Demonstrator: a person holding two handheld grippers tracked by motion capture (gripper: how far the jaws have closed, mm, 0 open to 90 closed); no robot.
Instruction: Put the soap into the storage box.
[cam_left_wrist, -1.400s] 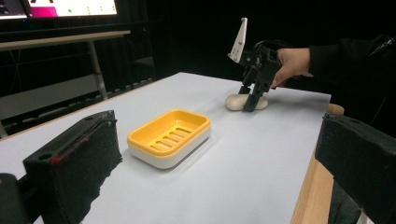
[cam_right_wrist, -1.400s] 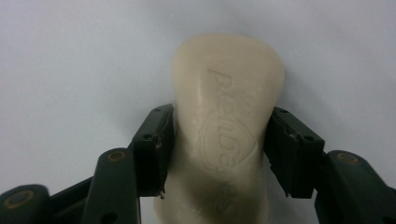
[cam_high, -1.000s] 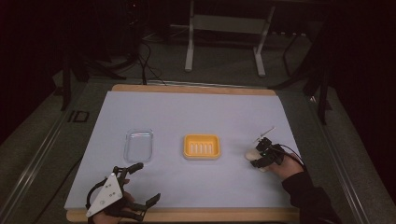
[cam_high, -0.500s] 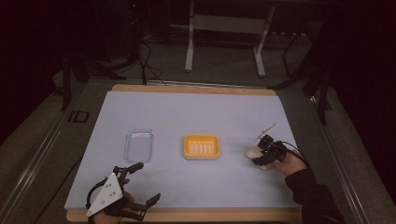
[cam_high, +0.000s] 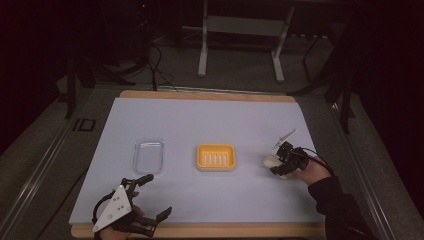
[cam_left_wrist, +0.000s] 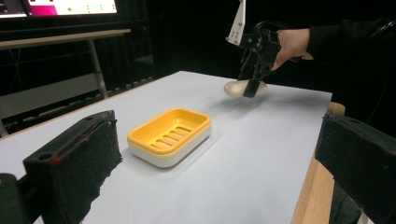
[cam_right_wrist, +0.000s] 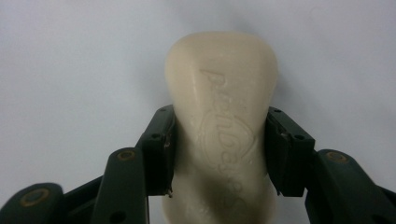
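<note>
high view: against the frames from a second ago, little change is seen; the right gripper (cam_high: 278, 165) is found slightly nearer the right edge of the table (cam_high: 200, 120), and the soap bar (cam_high: 271, 161) is seen between its jaws as before. the left gripper (cam_high: 150, 197) is seen in the same spot at the near left corner.

the right gripper is clamped on the soap bar, with a pad pressed against each long side, as is shown in the right gripper view, where the cream bar (cam_right_wrist: 224, 116) is gripped around its middle over the white surface. whether the bar is lifted or resting cannot be told. in the left gripper view, the bar (cam_left_wrist: 243, 88) is seen well beyond the yellow soap dish (cam_left_wrist: 170, 135), which is placed at the table's middle. a clear lid (cam_high: 149, 155) is laid left of the dish. the left gripper's jaws are spread wide, with nothing held.
</note>
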